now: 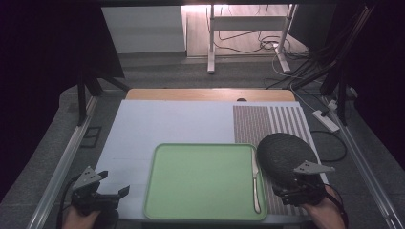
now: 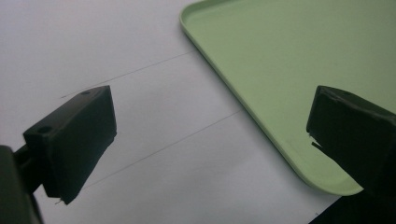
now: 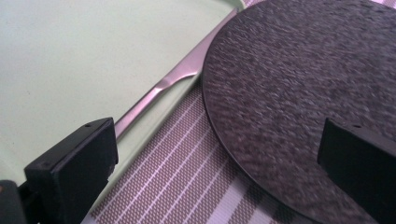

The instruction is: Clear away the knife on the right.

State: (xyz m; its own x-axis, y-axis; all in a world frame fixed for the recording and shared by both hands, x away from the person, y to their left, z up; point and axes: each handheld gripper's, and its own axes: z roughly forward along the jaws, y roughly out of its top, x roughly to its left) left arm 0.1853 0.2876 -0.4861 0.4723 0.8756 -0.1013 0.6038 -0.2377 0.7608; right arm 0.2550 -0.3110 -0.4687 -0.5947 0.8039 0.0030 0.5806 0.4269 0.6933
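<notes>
A light green tray lies at the front middle of the table, and its corner runs across the left gripper view. A metal knife rests along the tray's right rim; in the right gripper view the knife passes between tray and mat. A dark round plate sits on the striped placemat to the right. My left gripper hovers open over the white sheet left of the tray. My right gripper is open just above the plate's near edge, with nothing between its jaws.
A white sheet covers most of the wooden table. Beyond the far edge are desk legs, cables on the floor and a power strip to the right. Metal rails flank the table.
</notes>
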